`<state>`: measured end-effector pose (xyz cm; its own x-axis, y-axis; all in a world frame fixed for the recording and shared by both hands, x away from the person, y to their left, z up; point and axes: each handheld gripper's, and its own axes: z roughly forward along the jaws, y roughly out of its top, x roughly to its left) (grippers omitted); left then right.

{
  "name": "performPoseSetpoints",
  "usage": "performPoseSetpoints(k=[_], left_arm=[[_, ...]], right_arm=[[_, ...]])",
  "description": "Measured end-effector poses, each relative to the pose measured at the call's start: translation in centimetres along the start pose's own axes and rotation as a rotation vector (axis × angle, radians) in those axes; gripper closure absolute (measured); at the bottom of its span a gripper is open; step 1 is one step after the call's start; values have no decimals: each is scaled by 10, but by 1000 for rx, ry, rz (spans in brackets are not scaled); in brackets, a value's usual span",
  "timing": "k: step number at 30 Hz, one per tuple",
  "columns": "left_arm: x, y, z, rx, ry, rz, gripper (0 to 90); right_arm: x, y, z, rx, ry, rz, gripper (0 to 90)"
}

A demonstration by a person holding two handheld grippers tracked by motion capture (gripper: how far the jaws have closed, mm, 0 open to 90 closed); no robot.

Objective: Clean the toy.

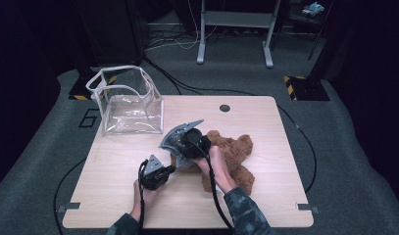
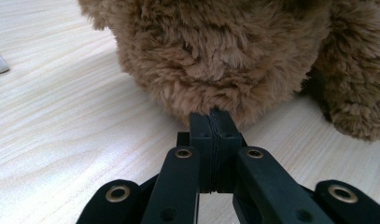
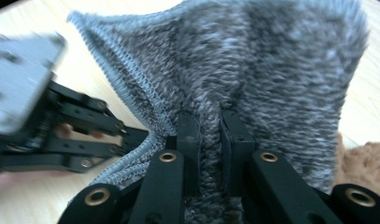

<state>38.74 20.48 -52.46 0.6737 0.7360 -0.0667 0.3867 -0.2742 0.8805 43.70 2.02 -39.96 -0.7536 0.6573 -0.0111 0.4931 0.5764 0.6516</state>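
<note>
Near the middle of the pale wooden worktop (image 1: 138,161) lies the brown fluffy plush bear (image 1: 234,154), and the left claw (image 2: 211,123), pressed together, pinches only a little fur at its near left edge, so a pull could tear this grip loose. The right claw (image 3: 210,135) pinches the grey knitted fabric garment (image 3: 253,70) above the bear's left part. That soft, loose cloth may slip out.
</note>
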Motion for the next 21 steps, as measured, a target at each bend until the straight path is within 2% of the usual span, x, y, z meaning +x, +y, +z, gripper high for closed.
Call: performPoseSetpoints(k=[5, 8, 13, 16, 17, 20, 21], left_arm=[[1, 0, -1, 6, -6, 3, 894], [1, 0, -1, 5, -6, 1, 894], [1, 0, -1, 1, -6, 2, 894], [1, 0, -1, -11, -1, -2, 894], [1, 0, -1, -11, -1, -2, 894], [1, 0, -1, -13, -1, -2, 894], [1, 0, -1, -13, 0, -2, 894]], right_arm=[[-3, -10, -9, 19, -45, -4, 809], [-12, -20, -15, 20, -75, -9, 810], [-26, -36, -27, 31, -130, 46, 811], [-33, -43, -33, 27, -150, 40, 812], [-33, -46, -36, 29, -155, 65, 811], [-37, -51, -41, 37, -170, 81, 811], [-43, -56, -47, 31, -181, 83, 811]])
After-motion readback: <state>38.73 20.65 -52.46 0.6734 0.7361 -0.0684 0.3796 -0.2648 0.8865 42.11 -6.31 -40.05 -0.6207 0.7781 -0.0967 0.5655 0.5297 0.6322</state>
